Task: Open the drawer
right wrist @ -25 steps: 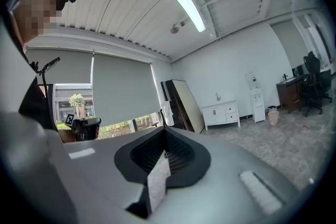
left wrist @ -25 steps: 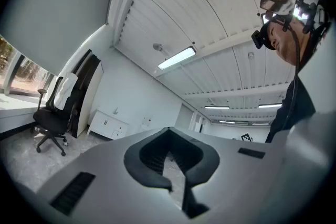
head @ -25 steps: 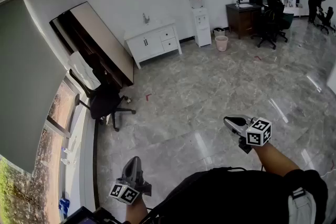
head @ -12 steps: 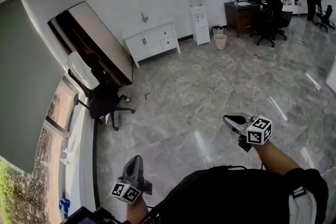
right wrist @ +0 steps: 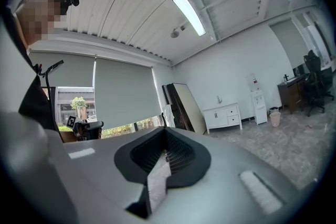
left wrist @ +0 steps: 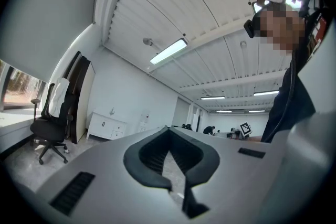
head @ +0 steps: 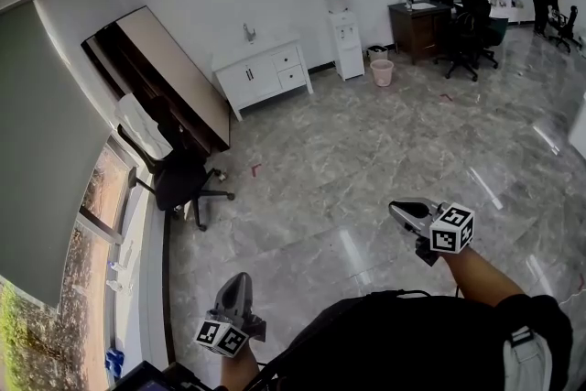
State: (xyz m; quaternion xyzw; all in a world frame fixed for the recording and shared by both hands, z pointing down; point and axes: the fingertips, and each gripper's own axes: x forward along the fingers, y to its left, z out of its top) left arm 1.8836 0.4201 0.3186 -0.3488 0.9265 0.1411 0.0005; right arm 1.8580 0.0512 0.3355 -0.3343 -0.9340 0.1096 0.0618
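A white cabinet with small drawers on its right half stands against the far wall, several steps away across the floor. It also shows small in the left gripper view, as the cabinet, and in the right gripper view, as the cabinet. My left gripper is held low at my left side, jaws shut and empty. My right gripper is held out in front at the right, also shut on nothing. In their own views the left gripper and the right gripper both point out over the room.
A black office chair and a dark leaning board stand by the window at left. A water dispenser and pink bin flank the cabinet. A dark desk with chairs and a person are far right.
The head view has drifted slightly, so the cabinet sits a touch further left in the picture. Both grippers hold their places and stay shut.
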